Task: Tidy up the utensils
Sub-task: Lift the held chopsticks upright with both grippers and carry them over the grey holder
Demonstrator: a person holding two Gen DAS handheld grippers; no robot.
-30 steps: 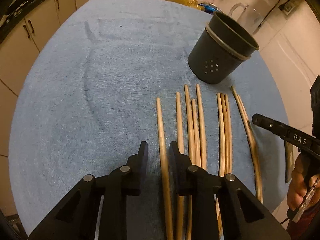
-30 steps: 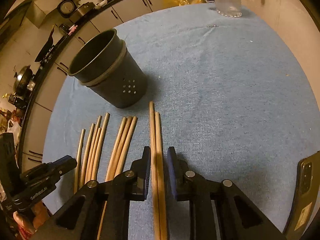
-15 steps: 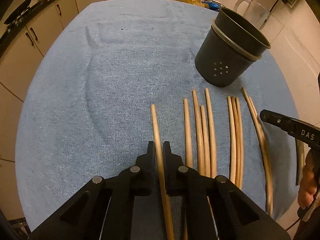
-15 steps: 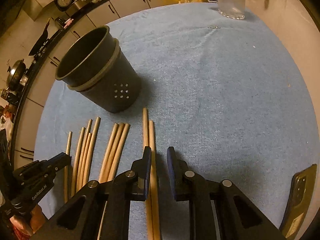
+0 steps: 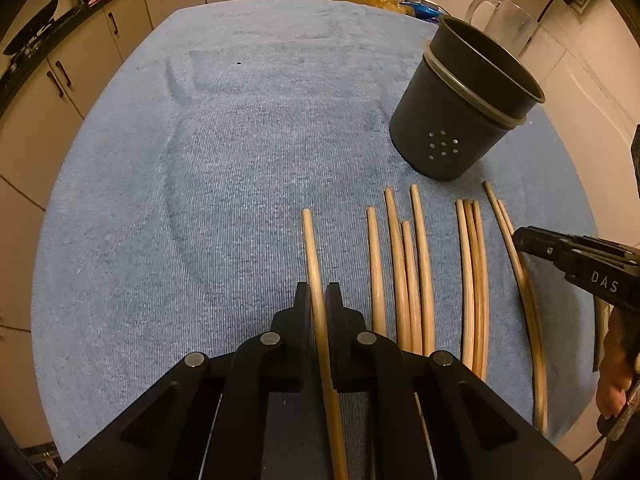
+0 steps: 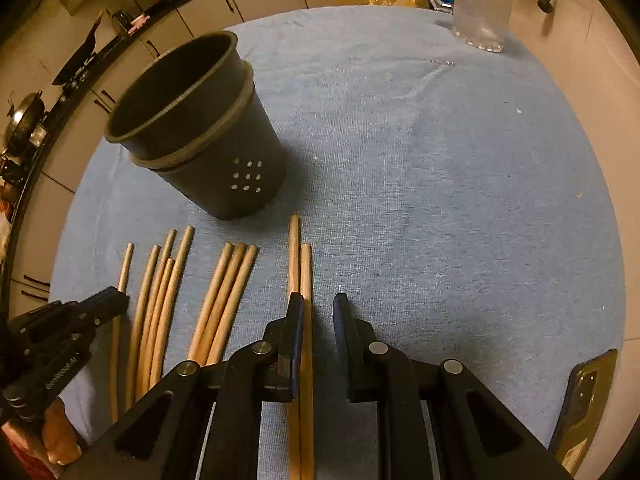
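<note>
Several wooden chopsticks [image 5: 416, 264] lie side by side on a blue towel [image 5: 200, 200], in front of a dark holder cup [image 5: 452, 132] with small holes. My left gripper [image 5: 319, 296] is shut on the leftmost chopstick [image 5: 310, 240], whose far end points toward the cup's side of the towel. In the right wrist view my right gripper [image 6: 319, 308] stands over the rightmost pair of chopsticks [image 6: 306, 268]. One stick lies between its jaws against the left finger [image 6: 296, 316], and a gap shows to the right finger. The cup [image 6: 224, 168] stands just beyond, upper left.
A clear glass pitcher [image 6: 480, 4] stands at the towel's far edge. A phone [image 6: 584, 396] lies at the near right. Cabinets and a cluttered counter ring the table. The left half of the towel [image 5: 160, 160] is bare.
My left gripper's jaws, apart around the leftmost chopstick a second ago, have closed onto it. The right gripper shifted slightly right over its pair of sticks, with its jaw gap much the same.
</note>
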